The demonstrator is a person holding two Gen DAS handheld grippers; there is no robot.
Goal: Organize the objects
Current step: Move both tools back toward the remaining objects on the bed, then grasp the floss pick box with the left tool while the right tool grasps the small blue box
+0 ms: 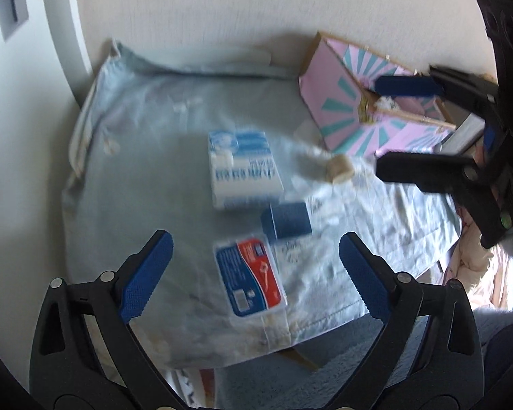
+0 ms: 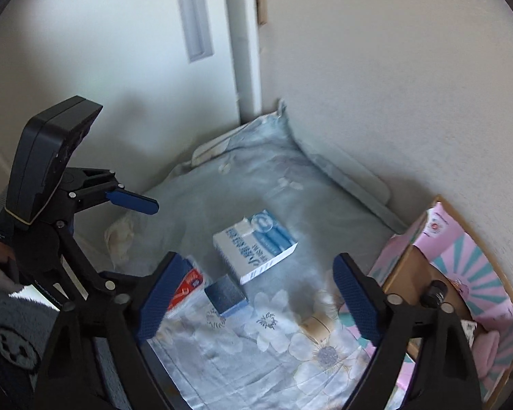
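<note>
Your left gripper hovers with jaws wide apart and empty, directly over the flat blue-and-red plastic packet lying on the pale blue floral cloth that covers the table. The packet's long axis runs roughly away from you, in line with the fingers, so the jaws would close across its short width. Just beyond it sits the small dark blue cardboard box, and farther on the larger white-and-blue carton, which lies flat.

Your right gripper is likewise spread and holding nothing. It stands nearer the small tan roll and the open pink-and-teal patterned cardboard box on the right, which I judge to be the destination.

The left view shows the packet whole; in the right view its left finger hides most of it. Only the right view shows the pink box's interior, which already contains items I cannot identify. The left hand is better placed for the packet.
</note>
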